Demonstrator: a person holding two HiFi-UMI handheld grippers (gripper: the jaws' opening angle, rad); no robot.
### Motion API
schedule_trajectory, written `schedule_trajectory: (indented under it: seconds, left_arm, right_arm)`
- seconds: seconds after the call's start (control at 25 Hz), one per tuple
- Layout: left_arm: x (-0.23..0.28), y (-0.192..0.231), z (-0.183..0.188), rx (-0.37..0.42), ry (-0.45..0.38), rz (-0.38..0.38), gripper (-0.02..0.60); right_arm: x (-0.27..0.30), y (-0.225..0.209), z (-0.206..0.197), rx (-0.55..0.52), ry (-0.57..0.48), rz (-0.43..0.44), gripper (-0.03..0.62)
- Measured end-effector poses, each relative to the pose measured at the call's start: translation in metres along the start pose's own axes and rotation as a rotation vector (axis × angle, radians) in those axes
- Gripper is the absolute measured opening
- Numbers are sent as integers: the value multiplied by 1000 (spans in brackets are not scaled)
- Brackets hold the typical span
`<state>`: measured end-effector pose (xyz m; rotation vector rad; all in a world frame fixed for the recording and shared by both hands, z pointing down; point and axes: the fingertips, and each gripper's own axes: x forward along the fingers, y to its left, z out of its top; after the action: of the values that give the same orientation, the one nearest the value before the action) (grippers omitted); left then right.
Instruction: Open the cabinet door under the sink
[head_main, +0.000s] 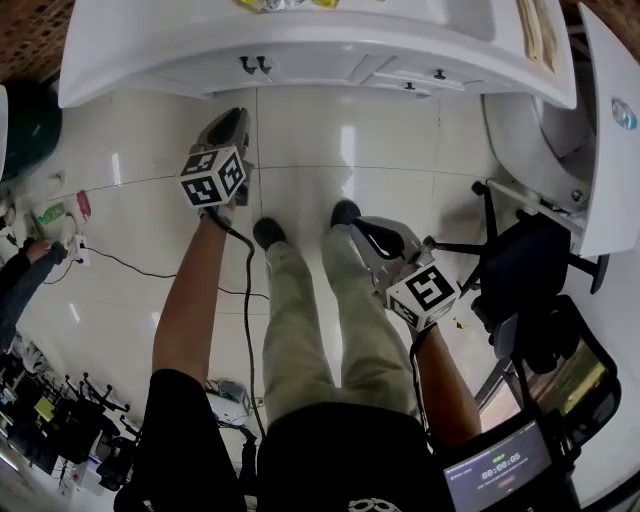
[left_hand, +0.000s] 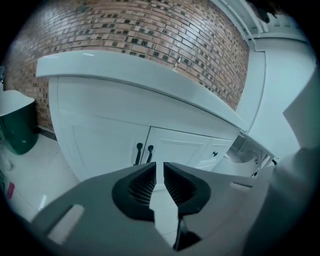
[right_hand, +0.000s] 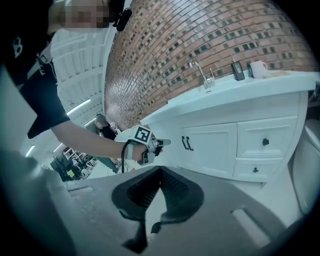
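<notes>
Approach phase, nothing gripped yet. Far left, one dark green rounded bin (left_hand: 17, 132) stands on the glossy white tiled floor (head_main: 330, 150), well clear of the action. Next comes the left gripper (left_hand: 159, 165), angled down toward the cabinet front. Its jaws stand a narrow slit apart with only floor showing between them, and it is well short of the cabinet. Straight beyond it is the target: two white panelled cabinet doors (left_hand: 107, 145) under the white tabletop (left_hand: 150, 80), both lying shut and flush. Two slim black bar handles (left_hand: 138, 153) stand side by side at the seam, one per door. One chrome tap (right_hand: 200, 72) rises above them, so this pair looks like the under-sink cupboard. Moving right, the right gripper (right_hand: 160, 170) hangs low near the person's knee with its jaws tip to tip and nothing in them. It looks like a spectator for now. Furthest right are two white drawers (right_hand: 265, 135), one above the other, with two small black knobs (right_hand: 265, 142), one each. Next move, I'd judge: take the left gripper in to one handle with the jaws spread a little wider to straddle the bar. Then pinch and pull outward along the door's swing.
</notes>
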<state>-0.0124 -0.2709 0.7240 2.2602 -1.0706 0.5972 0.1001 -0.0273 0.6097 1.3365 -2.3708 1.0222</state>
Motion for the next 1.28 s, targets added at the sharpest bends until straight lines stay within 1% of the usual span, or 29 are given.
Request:
schedule_trajectory:
  seconds: [0.2,0.44,0.56,0.68,0.76,0.92,1.04,1.16,1.24,1.28]
  left_arm:
    - [36,22,-9,5,22,33,64]
    - [71,36,-14,99,51,46,74]
    - [87,47,-15,105,65,73,91]
    - [100,61,-12,94,71,122,101]
    - [107,66,-7,98,74,137,106]
    - [118,63,-1,96,89,122,117]
    - [126,58,-3,113,118,107,127]
    - [135,60,0,132,143,120,130]
    - [142,63,4,125,154,137,126]
    - [146,63,4,118,163,142,113]
  right_arm:
    - [0,-18,-27,41,17,-18,-9]
    - [4,-36,-52,76,54,-34,-9]
    - [3,-39,-60,96,66,-40,-9]
    - [4,-40,-60,108,63,-44,-9]
    - [4,-40,-58,108,60,-41,-9]
    - [0,-43,-58,114,60,-46,-9]
    - [-3,-47,-58,123,59,-59,-9]
    - [-4,-48,-58,125,63,-67,-9]
    - [-5,-48,-58,128,59,-71,-9]
    - [-4,-47,-57,132,55,-71,-9]
